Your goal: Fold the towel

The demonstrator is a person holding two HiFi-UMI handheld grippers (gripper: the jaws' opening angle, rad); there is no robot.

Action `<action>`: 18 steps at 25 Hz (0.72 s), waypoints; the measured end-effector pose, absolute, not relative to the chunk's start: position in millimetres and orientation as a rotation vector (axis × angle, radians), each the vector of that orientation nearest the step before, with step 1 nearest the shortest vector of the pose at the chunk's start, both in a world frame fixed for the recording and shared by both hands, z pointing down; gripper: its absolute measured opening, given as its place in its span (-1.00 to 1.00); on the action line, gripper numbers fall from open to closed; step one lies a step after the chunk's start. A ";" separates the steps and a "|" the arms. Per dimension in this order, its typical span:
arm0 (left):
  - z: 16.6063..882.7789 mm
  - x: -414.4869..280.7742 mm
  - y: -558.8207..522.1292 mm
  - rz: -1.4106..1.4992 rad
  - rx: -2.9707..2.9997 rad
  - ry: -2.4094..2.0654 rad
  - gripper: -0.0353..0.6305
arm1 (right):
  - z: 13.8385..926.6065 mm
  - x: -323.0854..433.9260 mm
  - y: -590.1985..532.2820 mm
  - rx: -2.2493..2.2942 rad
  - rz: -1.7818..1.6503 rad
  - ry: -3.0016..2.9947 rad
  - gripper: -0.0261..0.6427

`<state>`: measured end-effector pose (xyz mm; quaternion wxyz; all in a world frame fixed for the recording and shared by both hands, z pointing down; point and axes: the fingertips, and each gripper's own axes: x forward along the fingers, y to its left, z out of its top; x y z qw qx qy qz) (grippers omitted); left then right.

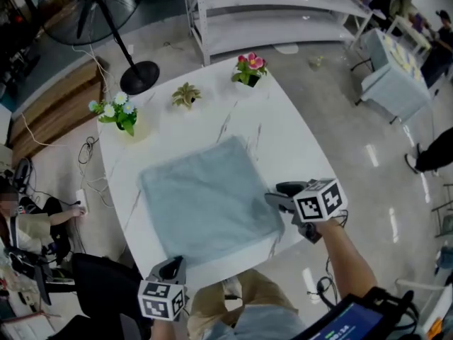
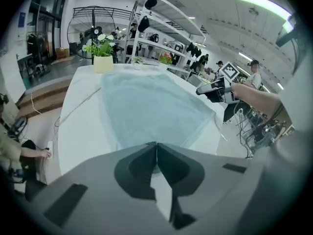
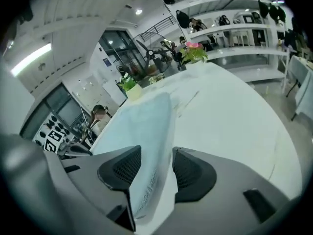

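Note:
A pale blue towel (image 1: 205, 200) lies spread as a rough square on the white marble table (image 1: 283, 140). My left gripper (image 1: 172, 264) is at the towel's near corner by the table's front edge. Its jaws are shut, and in the left gripper view (image 2: 156, 145) a sliver of pale cloth shows pinched between them. My right gripper (image 1: 279, 193) is at the towel's right corner. In the right gripper view (image 3: 156, 165) its jaws stand open and the towel's edge (image 3: 146, 126) hangs loose between the pads, not pressed. The left gripper view also shows the towel (image 2: 151, 106) and the right gripper (image 2: 210, 88).
Three small potted plants stand along the table's far side: pink flowers (image 1: 249, 68), a small green plant (image 1: 186, 94) and white-blue flowers (image 1: 117, 112). A fan stand (image 1: 138, 76) and white shelves (image 1: 283, 13) are beyond. A person sits on the floor at left (image 1: 28, 218).

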<state>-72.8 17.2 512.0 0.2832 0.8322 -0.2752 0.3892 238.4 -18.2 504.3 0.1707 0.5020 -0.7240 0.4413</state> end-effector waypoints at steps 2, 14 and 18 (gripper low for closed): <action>509.0 -72.3 15.7 1.026 2.232 -0.753 -0.87 | 513.8 234.4 -19.4 1.408 1.310 -2.034 -0.23; 471.9 -84.4 11.9 0.799 2.349 -0.746 -0.87 | 485.7 213.6 -47.3 1.600 1.313 -1.999 -0.83; 448.5 -99.1 16.0 0.720 2.388 -0.740 -0.87 | 435.3 175.0 -62.9 1.578 1.155 -2.055 -0.83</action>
